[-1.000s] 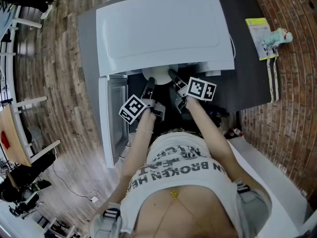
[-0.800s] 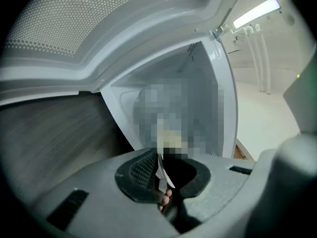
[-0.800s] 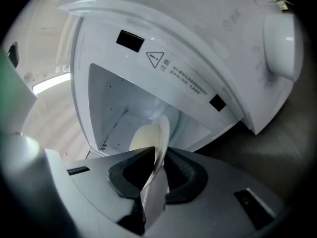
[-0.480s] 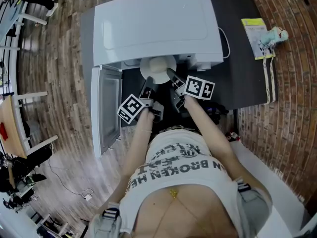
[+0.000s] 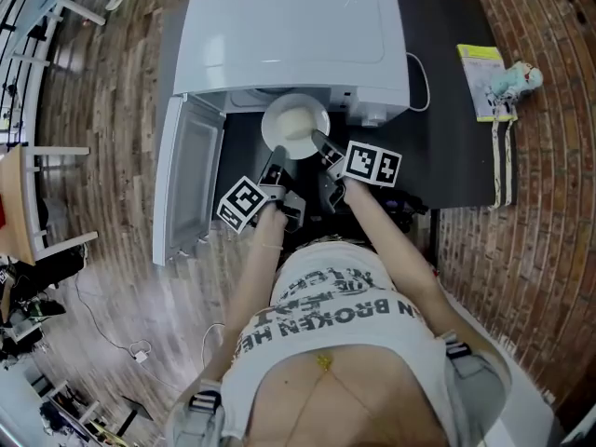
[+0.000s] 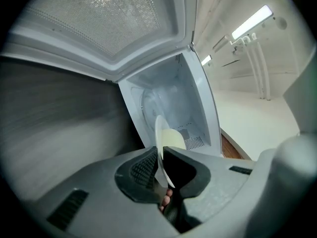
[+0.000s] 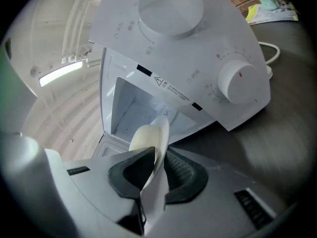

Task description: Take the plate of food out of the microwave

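Observation:
A white plate (image 5: 295,125) of pale yellowish food hangs just in front of the white microwave (image 5: 289,35), over the dark counter. My left gripper (image 5: 277,166) is shut on its near left rim, and my right gripper (image 5: 322,143) is shut on its near right rim. In the left gripper view the plate (image 6: 159,138) stands edge-on between the pads of the gripper (image 6: 160,158), with the open cavity (image 6: 171,100) behind it. In the right gripper view the plate (image 7: 157,138) runs through the closed gripper (image 7: 158,170), below the microwave's knobs (image 7: 238,82).
The microwave door (image 5: 191,177) stands swung open to the left, beside my left arm. A dark counter (image 5: 456,119) carries a yellow booklet with a teal toy (image 5: 498,77) at the far right. A white cord (image 5: 422,77) loops beside the microwave. Brick shows at the right.
The plate has come out from under the microwave's front edge toward the person, held by both grippers. More of it shows now than a second ago.

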Available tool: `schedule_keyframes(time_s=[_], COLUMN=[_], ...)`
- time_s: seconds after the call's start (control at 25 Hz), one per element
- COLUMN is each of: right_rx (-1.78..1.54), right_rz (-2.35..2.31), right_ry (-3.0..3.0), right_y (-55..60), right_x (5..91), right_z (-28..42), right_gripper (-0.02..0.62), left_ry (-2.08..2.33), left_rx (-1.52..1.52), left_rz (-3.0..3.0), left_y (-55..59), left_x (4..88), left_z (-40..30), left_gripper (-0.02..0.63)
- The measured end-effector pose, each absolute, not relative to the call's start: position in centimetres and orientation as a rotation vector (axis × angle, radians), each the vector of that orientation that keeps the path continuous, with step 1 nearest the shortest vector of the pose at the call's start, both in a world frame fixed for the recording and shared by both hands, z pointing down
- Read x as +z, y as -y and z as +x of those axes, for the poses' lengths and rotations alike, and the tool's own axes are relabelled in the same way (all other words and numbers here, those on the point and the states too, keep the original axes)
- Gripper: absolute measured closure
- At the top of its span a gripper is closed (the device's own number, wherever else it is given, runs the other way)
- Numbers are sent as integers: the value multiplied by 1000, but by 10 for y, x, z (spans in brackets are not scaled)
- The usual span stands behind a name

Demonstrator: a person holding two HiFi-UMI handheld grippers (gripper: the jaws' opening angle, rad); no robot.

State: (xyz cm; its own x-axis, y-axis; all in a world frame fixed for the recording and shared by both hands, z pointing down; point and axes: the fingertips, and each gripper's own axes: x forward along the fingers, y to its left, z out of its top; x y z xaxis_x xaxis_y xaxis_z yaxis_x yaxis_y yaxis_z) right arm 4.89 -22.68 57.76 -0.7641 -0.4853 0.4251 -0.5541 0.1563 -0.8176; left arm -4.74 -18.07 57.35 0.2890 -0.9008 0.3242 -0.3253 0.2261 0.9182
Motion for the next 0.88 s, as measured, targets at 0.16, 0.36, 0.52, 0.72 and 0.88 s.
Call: schedule_keyframes(time_s=[0.16,0.36,0.52,0.72,0.88], right_rx=[1693,1696,1704,1708,1711], right_rz=[1054,1098,1144,1197,1250], right_ry=[2343,2356,2348,2343,2352], right_y=[212,192,164,133,110], right_x=[572,564,565,568,565], right_z=[41,24,14,9,11], right_gripper=[538,538,538,538,538], left_ry=[1263,1255,1229,1195,1161], left_rx=[-595,-573,-550,-526,-506], left_rz=[1341,1374,1390,1398,1430], left_y=[166,149,124,95,77], left_x=[568,560,561,565,562], left_z=[-55,-74,-85,-91,-90], left_gripper=[572,571,571,571,572])
